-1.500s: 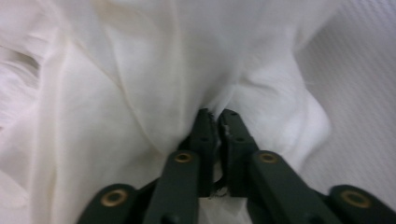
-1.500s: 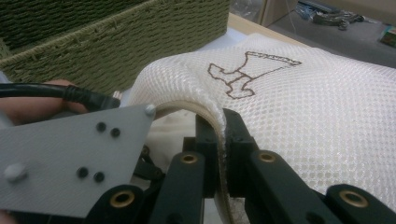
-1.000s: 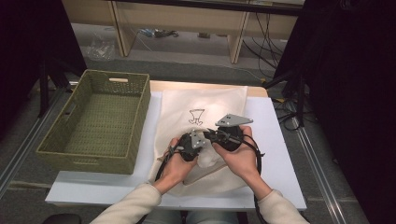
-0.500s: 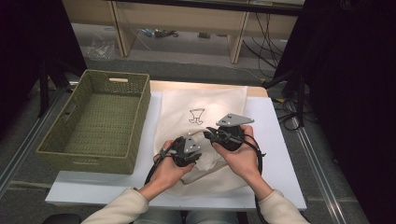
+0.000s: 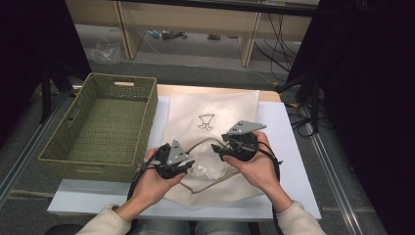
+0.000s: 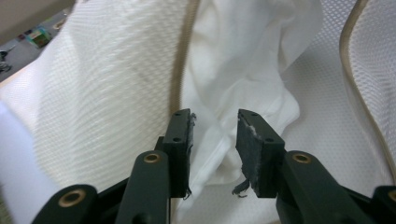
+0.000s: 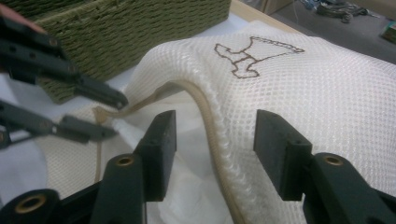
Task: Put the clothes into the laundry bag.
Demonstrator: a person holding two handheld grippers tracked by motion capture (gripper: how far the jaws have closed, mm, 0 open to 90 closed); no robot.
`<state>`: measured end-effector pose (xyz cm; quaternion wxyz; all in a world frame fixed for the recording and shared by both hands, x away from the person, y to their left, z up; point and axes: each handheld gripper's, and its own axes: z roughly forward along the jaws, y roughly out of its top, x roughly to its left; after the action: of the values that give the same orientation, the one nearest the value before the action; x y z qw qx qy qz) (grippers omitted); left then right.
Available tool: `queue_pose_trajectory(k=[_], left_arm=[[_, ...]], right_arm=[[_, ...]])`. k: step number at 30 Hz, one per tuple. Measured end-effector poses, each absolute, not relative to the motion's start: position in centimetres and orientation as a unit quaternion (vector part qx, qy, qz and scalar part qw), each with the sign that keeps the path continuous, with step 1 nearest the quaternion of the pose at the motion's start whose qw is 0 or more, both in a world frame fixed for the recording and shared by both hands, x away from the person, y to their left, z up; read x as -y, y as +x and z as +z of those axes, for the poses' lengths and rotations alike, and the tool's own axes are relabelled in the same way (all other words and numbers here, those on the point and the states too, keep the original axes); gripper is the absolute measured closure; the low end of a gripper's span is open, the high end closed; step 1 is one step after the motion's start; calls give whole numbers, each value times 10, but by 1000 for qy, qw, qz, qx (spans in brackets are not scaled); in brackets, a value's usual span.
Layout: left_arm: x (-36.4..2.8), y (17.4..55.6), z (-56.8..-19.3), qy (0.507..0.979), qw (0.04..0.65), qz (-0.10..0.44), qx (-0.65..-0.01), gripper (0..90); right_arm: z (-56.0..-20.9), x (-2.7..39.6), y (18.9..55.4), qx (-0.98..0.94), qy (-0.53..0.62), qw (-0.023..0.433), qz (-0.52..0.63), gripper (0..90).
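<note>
From the high view we see a white mesh laundry bag (image 5: 215, 117) lying mid-counter (image 5: 293, 147), with a woven green basket (image 5: 105, 127) at its nine o'clock. The left gripper (image 5: 188, 164) and right gripper (image 5: 219, 149) sit at the bag's six o'clock mouth.

In the left gripper view our jaws have just been opening and stand released, with white cloth (image 6: 243, 70) beyond them.

In the right gripper view the jaws have just been opening and straddle the bag's beige rim cord (image 7: 210, 126) without pressing on it; the embroidered emblem (image 7: 252, 56) lies at twelve o'clock.
</note>
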<state>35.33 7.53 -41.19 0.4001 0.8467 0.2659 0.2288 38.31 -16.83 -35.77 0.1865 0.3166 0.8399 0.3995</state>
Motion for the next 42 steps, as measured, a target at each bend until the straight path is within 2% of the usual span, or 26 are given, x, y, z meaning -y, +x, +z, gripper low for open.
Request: queue_pose_trajectory(k=[4, 9, 11, 13, 16, 20, 27, 38, 42], left_arm=[[-88, 349, -411, 843, 404, 235, -265, 583], [-98, 347, -411, 839, 412, 241, -263, 439], [-101, 346, -412, 840, 407, 245, -264, 456], [-100, 344, -415, 844, 402, 240, -262, 527], [-99, 342, -418, 847, 402, 232, -260, 536], [-104, 337, -417, 836, 419, 233, -268, 500], [-121, 332, -403, 811, 454, 248, -273, 384], [-153, 321, -378, 760, 491, 306, -297, 354], [-169, 320, -374, 745, 510, 308, -301, 339]], right_arm=[[-357, 176, 377, -838, 315, 183, 405, 434], [-360, 194, 374, -822, 326, 195, 424, 382], [-359, 200, 374, -814, 335, 200, 431, 382], [-358, 204, 373, -806, 344, 201, 438, 387], [-358, 208, 373, -801, 340, 205, 448, 395], [-361, 214, 372, -790, 346, 207, 462, 393], [-368, 231, 371, -780, 353, 211, 473, 385], [-373, 244, 375, -774, 371, 219, 464, 359], [-374, 245, 373, -772, 378, 221, 460, 354]])
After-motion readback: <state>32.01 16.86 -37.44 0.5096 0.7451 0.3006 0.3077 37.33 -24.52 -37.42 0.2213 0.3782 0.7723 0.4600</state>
